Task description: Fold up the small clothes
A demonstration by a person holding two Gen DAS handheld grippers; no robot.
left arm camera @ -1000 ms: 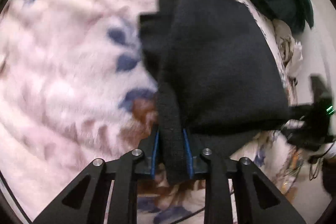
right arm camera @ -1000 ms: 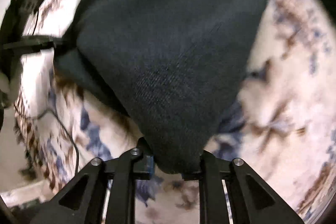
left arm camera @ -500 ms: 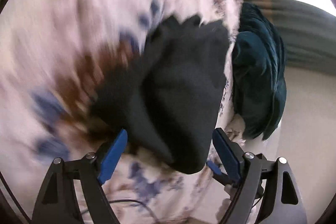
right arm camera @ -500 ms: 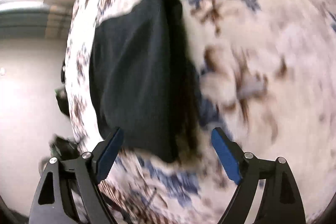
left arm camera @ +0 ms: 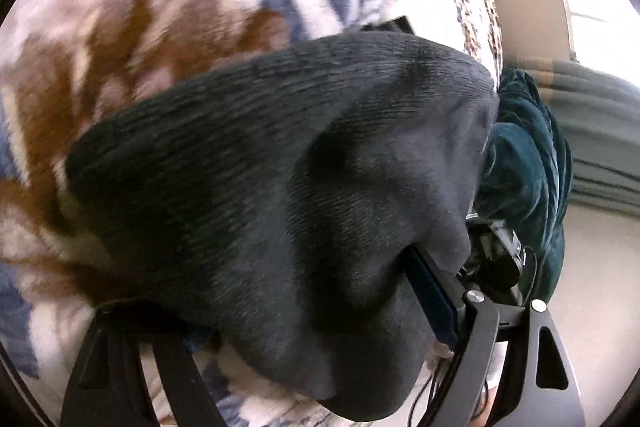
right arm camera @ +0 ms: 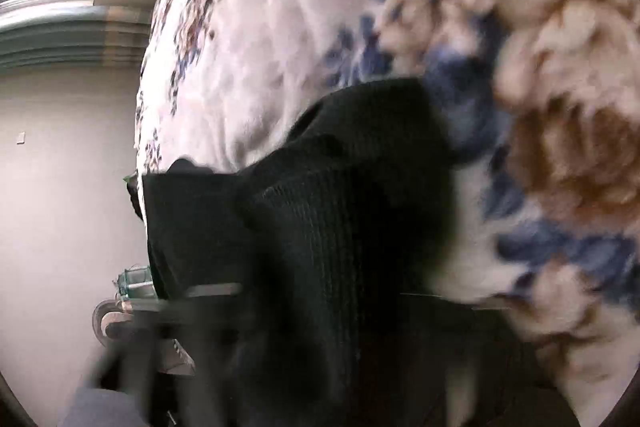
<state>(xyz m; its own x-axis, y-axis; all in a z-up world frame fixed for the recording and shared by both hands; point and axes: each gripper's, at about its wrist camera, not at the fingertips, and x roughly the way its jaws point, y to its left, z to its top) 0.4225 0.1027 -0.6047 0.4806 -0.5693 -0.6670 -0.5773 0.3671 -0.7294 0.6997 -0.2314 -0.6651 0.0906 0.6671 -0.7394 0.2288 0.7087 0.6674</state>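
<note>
While I press down on the fold, my left wrist view shows the black knit garment bunched on the floral blanket, filling the gap between my left gripper fingers, which are spread wide; half a second ago it lay further ahead. A teal garment sits beside it. From the right wrist, the garment hides my right gripper; blur stops me telling its state, though it was open earlier.
</note>
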